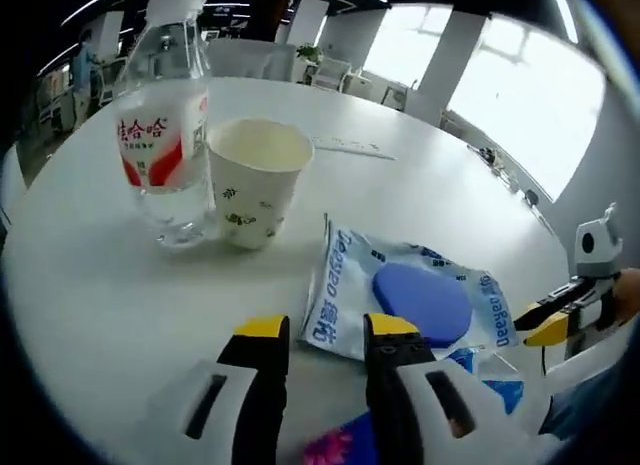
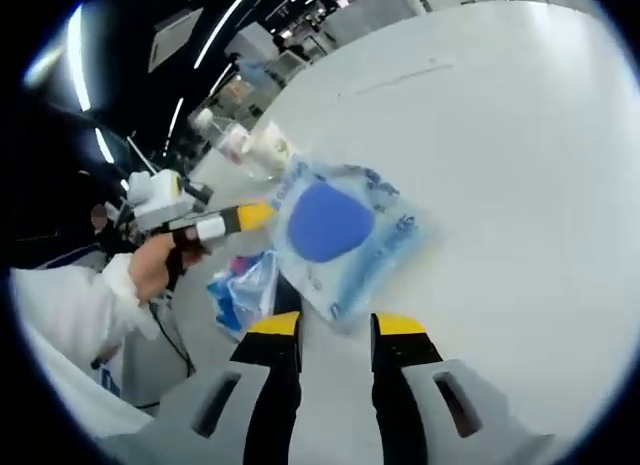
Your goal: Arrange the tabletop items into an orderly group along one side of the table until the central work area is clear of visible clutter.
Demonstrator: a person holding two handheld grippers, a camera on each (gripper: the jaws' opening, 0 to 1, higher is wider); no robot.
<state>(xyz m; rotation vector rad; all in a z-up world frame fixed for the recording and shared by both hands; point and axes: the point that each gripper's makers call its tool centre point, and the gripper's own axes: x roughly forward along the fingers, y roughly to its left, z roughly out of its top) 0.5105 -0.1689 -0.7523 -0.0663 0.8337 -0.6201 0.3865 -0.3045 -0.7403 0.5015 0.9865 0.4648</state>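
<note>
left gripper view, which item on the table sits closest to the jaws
The blue-and-white packet, lying flat just ahead of the left gripper; the paper cup and water bottle stand farther back.

You had open table [image 1: 450,175] beyond and right of the pouch [image 1: 405,295]. Ahead left, bottle [image 1: 163,135] and cup [image 1: 255,180] stood touching, blocking that way; the pouch lay just before your jaws.

"Deeyeo" — blue wipes packet [image 1: 410,295]
</note>
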